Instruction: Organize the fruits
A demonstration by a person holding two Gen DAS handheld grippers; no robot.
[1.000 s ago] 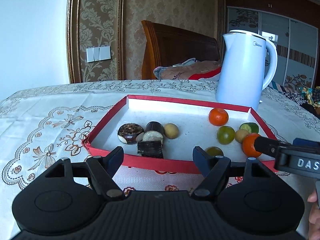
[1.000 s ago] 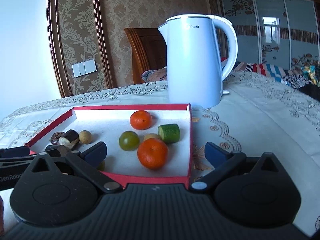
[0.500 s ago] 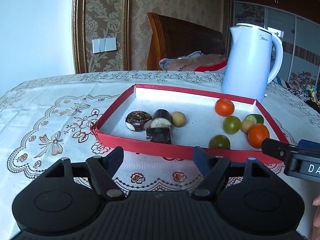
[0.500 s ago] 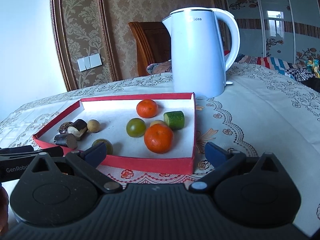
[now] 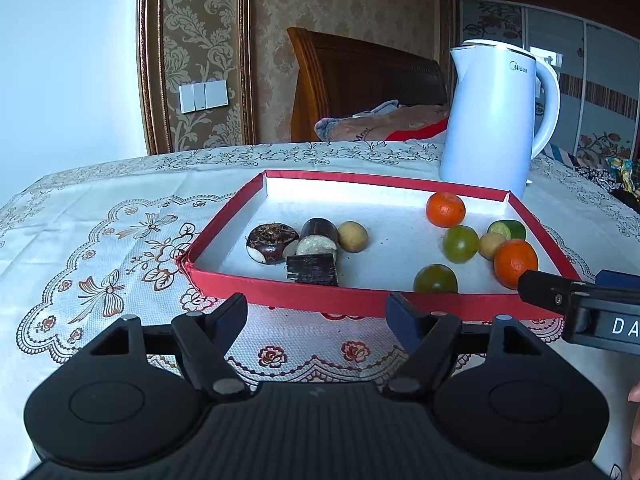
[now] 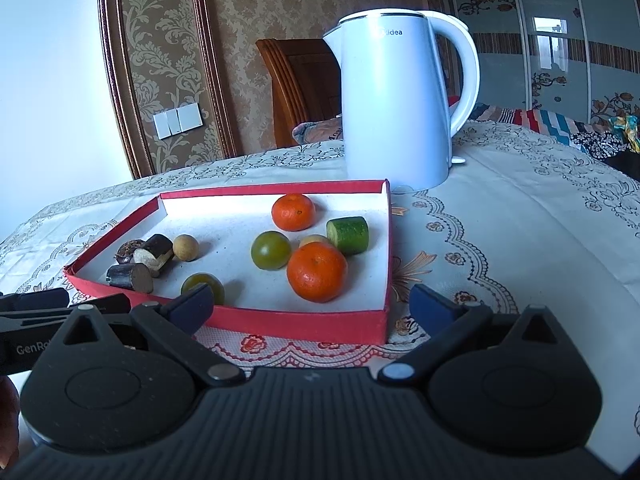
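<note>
Oranges [image 6: 294, 211] two, green fruits [image 6: 271, 250] two

Tray [image 5: 276, 294] centre lies bare — kettle [image 5: 490, 120] (tall) blocks its far corner.

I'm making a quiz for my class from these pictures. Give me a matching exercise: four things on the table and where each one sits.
Things:
1. kettle
2. green cylinder piece
3. dark brown pieces
4. tablecloth

Places:
a. left end of the red tray
b. under the tray
c. behind the tray
d. by the tray's right wall

Pairs: 1-c, 2-d, 3-a, 4-b
</note>
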